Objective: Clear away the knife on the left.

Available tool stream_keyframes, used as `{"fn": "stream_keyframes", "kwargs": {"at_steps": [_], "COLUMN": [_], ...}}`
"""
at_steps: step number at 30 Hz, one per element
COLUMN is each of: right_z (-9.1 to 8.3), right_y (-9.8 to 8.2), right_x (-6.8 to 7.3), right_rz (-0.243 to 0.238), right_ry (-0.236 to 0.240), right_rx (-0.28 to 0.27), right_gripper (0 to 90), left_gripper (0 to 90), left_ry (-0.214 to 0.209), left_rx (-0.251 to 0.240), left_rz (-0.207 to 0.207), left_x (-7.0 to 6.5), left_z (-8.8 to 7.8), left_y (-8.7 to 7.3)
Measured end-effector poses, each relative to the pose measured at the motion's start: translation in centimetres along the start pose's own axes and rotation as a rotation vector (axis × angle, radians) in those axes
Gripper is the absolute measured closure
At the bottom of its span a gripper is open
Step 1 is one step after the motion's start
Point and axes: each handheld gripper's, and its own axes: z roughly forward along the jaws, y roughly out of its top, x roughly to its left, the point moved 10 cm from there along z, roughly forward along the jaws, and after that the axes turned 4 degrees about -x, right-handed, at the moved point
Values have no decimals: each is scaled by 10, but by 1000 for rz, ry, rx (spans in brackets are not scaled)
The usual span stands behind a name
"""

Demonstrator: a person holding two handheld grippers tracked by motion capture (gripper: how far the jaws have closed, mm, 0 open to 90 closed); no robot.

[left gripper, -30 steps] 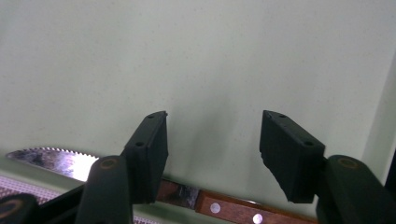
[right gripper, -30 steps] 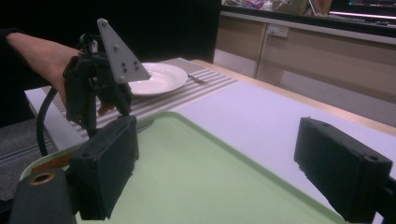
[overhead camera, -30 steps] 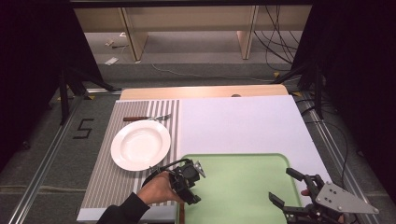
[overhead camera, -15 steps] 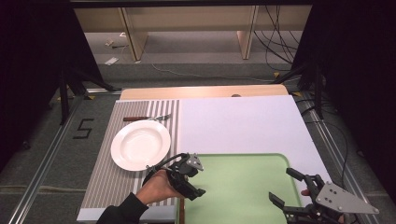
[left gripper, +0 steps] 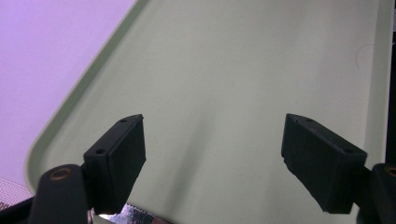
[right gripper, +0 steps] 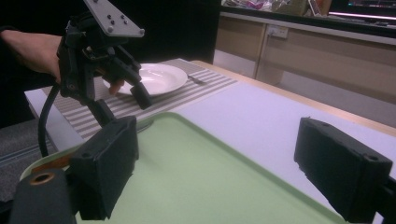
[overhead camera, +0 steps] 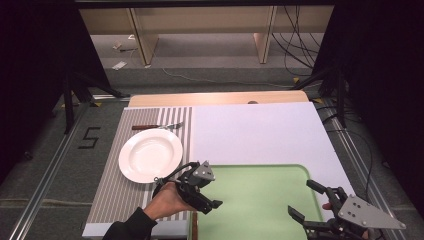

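the left claw (overhead camera: 206, 188) is hovering over the left edge of the pale green plastic tray (overhead camera: 260, 200), its jaws having just been opening wide with nothing between them; it seems to be letting go of or lining up on that rim. next probably calls for gripping the tray edge. the right claw (overhead camera: 309, 201) is hanging apart and empty over the tray's right side.

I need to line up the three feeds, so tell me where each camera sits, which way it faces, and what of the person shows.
High view: fixed above the near side, facing forward and down on the table; left hand and both grippers show.
Left gripper view: rides the left gripper, looking down on the green tray; jaws just opened, nothing between.
Right gripper view: rides the right gripper, facing across the tray toward the white plate.
All share the tray.
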Motion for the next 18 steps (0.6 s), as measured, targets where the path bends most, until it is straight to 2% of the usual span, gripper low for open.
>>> {"fn": "stream_keyframes", "kwargs": {"at_steps": [10,15,18], "right_z": [0,0,1], "right_y": [0,0,-1], "right_x": [0,0,0], "right_rz": [0,-1,-2], "right_ry": [0,-1,0], "right_rx": [1,2,4], "right_gripper": [148,148,148], "left_gripper": [199,196,196], "left_ry": [11,4,-4], "left_rx": [-84,-138,-150], "left_rz": [29,26,20], "left_x": [-1,-3,-5], "left_z": [-9,-14,-16], "left_y": [6,10,9]}}
